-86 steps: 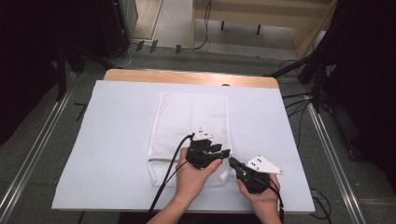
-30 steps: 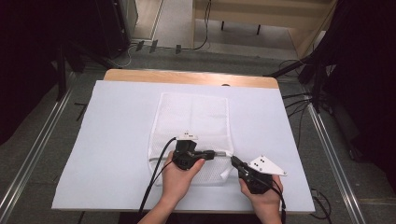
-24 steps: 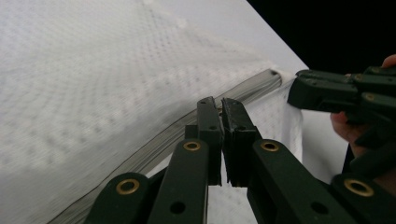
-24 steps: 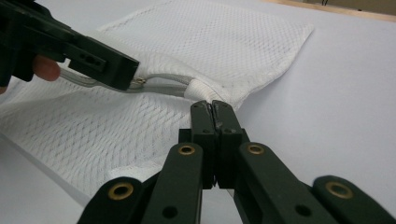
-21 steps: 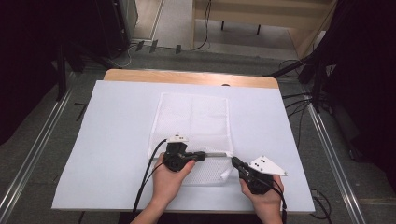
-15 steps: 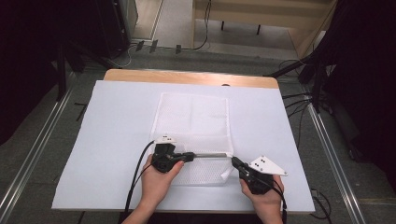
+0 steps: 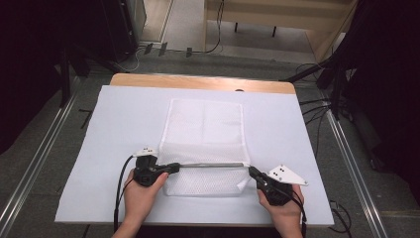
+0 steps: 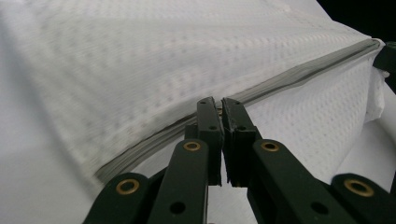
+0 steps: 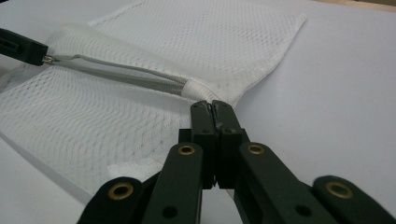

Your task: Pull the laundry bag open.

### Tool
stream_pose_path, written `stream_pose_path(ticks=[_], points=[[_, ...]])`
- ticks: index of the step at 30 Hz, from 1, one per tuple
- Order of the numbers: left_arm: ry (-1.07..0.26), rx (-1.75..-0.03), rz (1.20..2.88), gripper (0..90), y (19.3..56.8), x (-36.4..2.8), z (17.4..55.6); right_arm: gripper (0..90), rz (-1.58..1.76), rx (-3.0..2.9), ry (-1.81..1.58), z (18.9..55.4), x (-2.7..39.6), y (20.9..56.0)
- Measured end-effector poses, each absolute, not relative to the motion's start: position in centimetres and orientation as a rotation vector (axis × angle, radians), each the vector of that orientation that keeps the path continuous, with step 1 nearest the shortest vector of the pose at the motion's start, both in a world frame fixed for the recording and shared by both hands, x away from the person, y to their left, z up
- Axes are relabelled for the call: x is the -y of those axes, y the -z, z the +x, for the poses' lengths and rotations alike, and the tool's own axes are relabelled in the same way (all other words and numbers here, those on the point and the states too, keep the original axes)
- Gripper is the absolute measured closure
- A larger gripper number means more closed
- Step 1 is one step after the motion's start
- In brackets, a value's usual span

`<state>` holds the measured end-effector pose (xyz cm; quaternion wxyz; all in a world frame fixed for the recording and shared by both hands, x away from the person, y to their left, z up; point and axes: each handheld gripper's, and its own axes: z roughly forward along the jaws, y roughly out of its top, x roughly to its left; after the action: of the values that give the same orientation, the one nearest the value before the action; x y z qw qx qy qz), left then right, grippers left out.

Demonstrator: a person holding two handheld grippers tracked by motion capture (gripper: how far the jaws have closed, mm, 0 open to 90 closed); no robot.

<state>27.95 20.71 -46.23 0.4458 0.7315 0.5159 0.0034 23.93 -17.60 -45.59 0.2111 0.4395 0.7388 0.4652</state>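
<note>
Left gripper [image 8: 221,103] jaws pinched together on the zipper pull [image 9: 48,59] at the near-left end of the grey zipper [image 7: 210,165]. Right gripper [image 9: 213,107] jaws pressed together on the mesh bag [image 7: 205,134] corner at the zipper's right end. Bag lies flat, mid-counter [image 7: 297,134], toward the near edge.

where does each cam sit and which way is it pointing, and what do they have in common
High view: above the person's side, facing forward and down at the white mesh zipper bag on the white-covered table; both forearms and hands show.
Left gripper view: on the left claw, looking along its shut black jaws at the grey zipper line.
Right gripper view: on the right claw, looking past its shut jaws across the bag.
Shared: bag and zipper appear in all three.
</note>
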Motion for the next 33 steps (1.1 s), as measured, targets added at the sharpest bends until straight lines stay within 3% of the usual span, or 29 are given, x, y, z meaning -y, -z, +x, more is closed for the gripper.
stream_pose_path(ticks=[18,19,20,21,22,24,27,33], points=[[-0.054,-1.346,1.792,87.4,46.5,-25.7,26.4,90.0,1.246,-2.064,-1.274,24.2,18.0,45.8],[-0.043,-1.334,1.785,79.0,46.5,-25.8,26.3,90.0,1.256,-2.084,-1.285,24.3,18.0,45.9],[-0.05,-1.335,1.763,79.0,46.5,-25.8,26.2,90.0,1.256,-2.084,-1.285,24.3,18.0,45.9],[-0.076,-1.345,1.74,68.4,46.4,-25.8,25.8,89.0,1.262,-2.078,-1.299,24.3,18.1,46.0],[-0.095,-1.346,1.736,59.3,46.4,-25.7,25.5,83.8,1.275,-2.069,-1.316,24.3,18.2,46.1],[-0.128,-1.347,1.739,51.8,46.4,-25.6,24.8,70.4,1.285,-2.046,-1.345,24.4,18.4,46.2],[-0.128,-1.322,1.731,48.6,46.3,-25.3,24.0,61.4,1.29,-2.026,-1.359,24.4,18.6,46.2],[-0.134,-1.292,1.761,48.2,46.3,-23.8,22.6,56.0,1.312,-2.03,-1.363,24.0,19.2,46.3]])
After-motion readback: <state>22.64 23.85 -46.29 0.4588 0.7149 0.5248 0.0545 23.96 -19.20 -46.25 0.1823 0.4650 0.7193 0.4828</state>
